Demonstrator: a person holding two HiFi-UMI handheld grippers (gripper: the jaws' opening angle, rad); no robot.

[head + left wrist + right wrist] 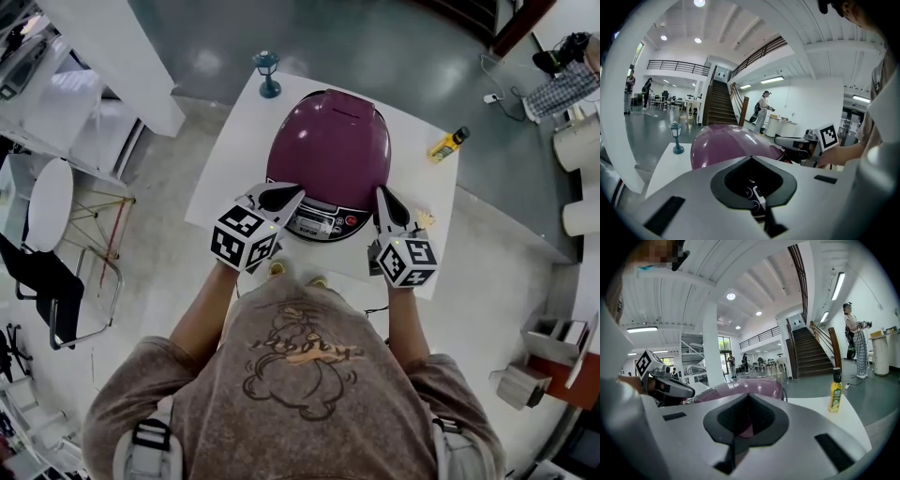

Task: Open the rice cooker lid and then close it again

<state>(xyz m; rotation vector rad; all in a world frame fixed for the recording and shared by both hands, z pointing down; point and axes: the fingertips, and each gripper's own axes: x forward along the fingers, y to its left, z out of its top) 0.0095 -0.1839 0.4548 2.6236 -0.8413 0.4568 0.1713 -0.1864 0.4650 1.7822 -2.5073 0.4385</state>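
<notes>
"What takes up the most room?"

"A white square surface (220,187), seen from above. The person stands at its near edge."

"And the rice cooker?"

"The rice cooker (328,164) sits in the middle of the surface. Its purple lid (330,127) is down and closed, and the control panel (323,223) faces the person."

"The tools?"

"The left tool (296,194) is at the cooker's front left, just beside the panel. Its jaws are pressed together with nothing between them. The right tool (382,194) is at the front right, jaws together as well and empty. I can't tell whether either tip touches the cooker."

"Anything smaller?"

"A yellow bottle (448,143) stands upright near the far right corner, well apart from the cooker. A little teal lamp figurine (268,73) stands at the far corner, near the cooker's back."
</notes>
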